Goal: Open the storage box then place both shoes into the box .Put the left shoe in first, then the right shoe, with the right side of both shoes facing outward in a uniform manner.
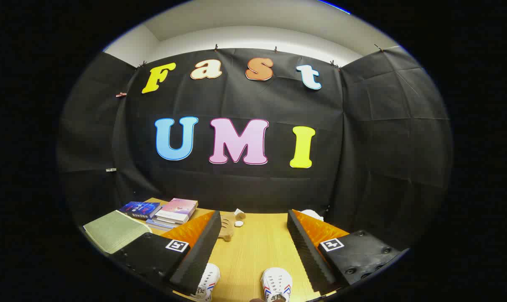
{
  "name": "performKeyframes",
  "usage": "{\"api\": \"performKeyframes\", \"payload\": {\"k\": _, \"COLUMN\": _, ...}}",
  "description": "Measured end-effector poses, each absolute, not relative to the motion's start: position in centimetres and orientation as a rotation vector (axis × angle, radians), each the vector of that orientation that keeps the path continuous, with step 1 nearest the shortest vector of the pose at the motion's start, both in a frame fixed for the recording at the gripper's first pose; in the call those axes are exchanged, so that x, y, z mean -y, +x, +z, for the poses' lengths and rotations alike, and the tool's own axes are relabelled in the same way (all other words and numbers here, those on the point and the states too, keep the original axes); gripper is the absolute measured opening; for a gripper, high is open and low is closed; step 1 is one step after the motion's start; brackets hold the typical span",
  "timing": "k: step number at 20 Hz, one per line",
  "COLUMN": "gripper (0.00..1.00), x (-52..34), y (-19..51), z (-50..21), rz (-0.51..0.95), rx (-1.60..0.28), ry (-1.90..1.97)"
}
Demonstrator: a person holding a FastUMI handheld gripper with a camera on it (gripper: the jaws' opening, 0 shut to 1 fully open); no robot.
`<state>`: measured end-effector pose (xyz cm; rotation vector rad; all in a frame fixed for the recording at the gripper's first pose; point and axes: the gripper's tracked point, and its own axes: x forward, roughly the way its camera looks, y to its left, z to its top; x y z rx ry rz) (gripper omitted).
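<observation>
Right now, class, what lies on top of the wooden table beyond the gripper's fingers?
On the table lie stacked books, a green pad and small pale objects. The open hand-held gripper hides part; two shoes sit nearer, between its fingers.

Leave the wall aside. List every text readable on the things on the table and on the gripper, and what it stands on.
No text is readable.
Dark blue book: cover print too small.
Pink-and-white book: title blurred.
White sneakers with red and blue stripes: no readable text.
Hand-held gripper, fingers open above the wooden table: square black-and-white markers, patterns only, no words.
</observation>
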<state>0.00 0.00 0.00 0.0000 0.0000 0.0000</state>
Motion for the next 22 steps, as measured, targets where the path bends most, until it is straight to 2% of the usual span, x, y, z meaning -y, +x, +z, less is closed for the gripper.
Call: {"api": "performKeyframes", "payload": {"k": 22, "gripper": 0.97, "x": -3.2, "y": -0.8, "z": -1.3, "rz": 0.041, "rx": -0.029, "ry": -0.015}}
